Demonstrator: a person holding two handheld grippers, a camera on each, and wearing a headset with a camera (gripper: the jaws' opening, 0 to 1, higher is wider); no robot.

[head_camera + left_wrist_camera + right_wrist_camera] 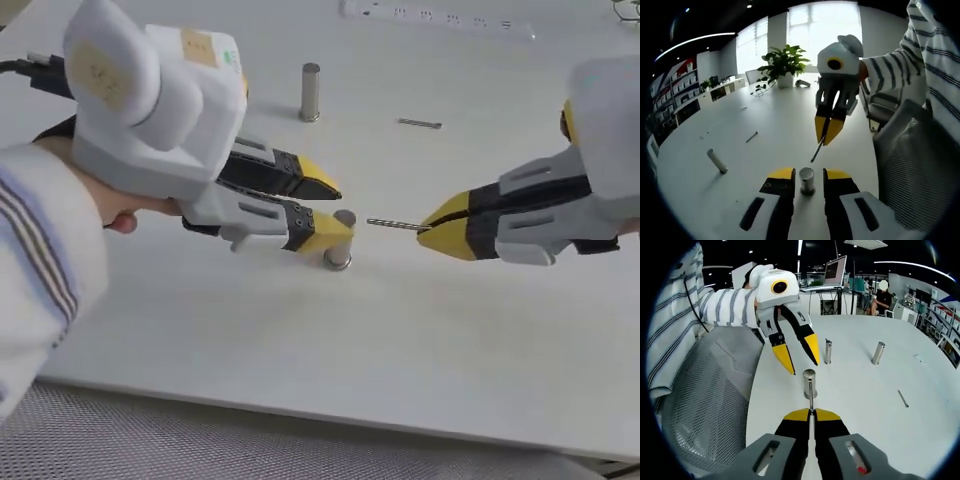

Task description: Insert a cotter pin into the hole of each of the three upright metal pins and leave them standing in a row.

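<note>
No writing can be read; the tan stickers on the left hand-held gripper are blurred.

We see a white power strip at the far edge of our white worktop, a potted plant on its far end, a grey mesh chair alongside, and a monitor beyond.

The desk is white, smooth and matt. The upright pin is bare grey metal with a dull sheen; the cotter pin is thin grey metal. The left gripper and right gripper are matt plastic. The sleeve is striped cloth.
</note>
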